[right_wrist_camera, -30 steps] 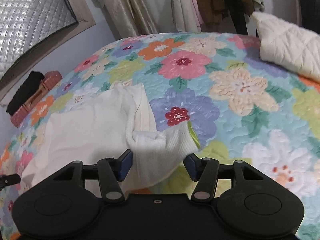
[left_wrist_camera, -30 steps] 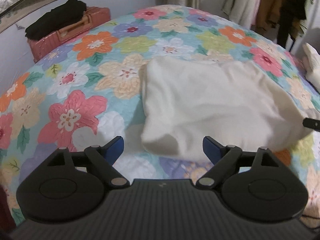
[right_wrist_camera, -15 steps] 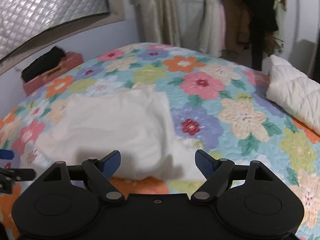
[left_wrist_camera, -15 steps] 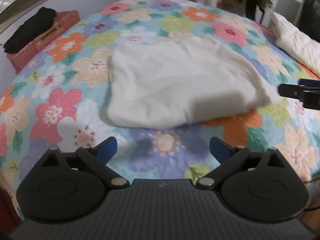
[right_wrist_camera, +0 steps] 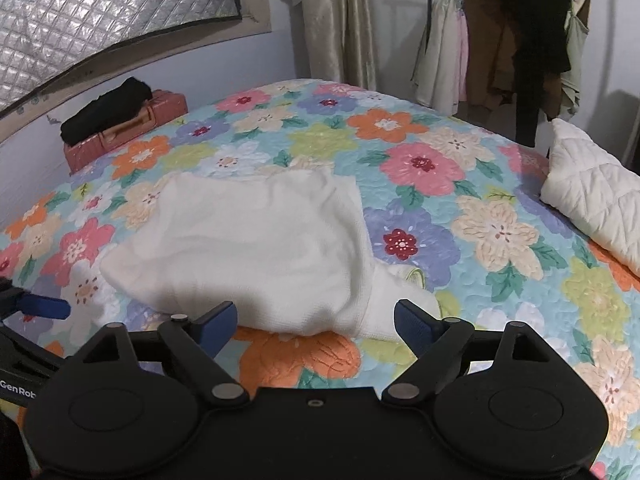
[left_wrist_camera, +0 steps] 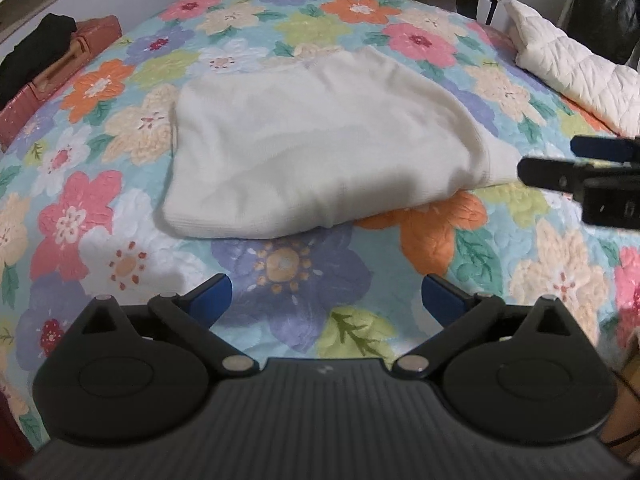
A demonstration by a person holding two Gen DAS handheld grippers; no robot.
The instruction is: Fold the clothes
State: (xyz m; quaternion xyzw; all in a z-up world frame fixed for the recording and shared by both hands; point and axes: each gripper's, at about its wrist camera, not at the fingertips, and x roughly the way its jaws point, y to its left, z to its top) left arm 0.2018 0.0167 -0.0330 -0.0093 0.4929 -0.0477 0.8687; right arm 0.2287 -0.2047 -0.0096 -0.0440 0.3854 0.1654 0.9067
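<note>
A cream knitted garment (left_wrist_camera: 320,148) lies folded flat on the flowered quilt (left_wrist_camera: 280,272); it also shows in the right wrist view (right_wrist_camera: 248,248), with a ribbed cuff sticking out at its near right corner. My left gripper (left_wrist_camera: 326,298) is open and empty, held above the quilt in front of the garment. My right gripper (right_wrist_camera: 316,320) is open and empty, just before the garment's near edge; it also shows at the right of the left wrist view (left_wrist_camera: 580,168).
A white quilted pillow (right_wrist_camera: 596,200) lies at the bed's right side. A pink suitcase (right_wrist_camera: 124,132) with a black garment (right_wrist_camera: 104,108) on top stands by the wall at the far left. Clothes hang on a rack (right_wrist_camera: 500,32) behind the bed.
Both grippers have pulled back from the garment and opened wider. The right one let go of the cuff, which now lies on the quilt.
</note>
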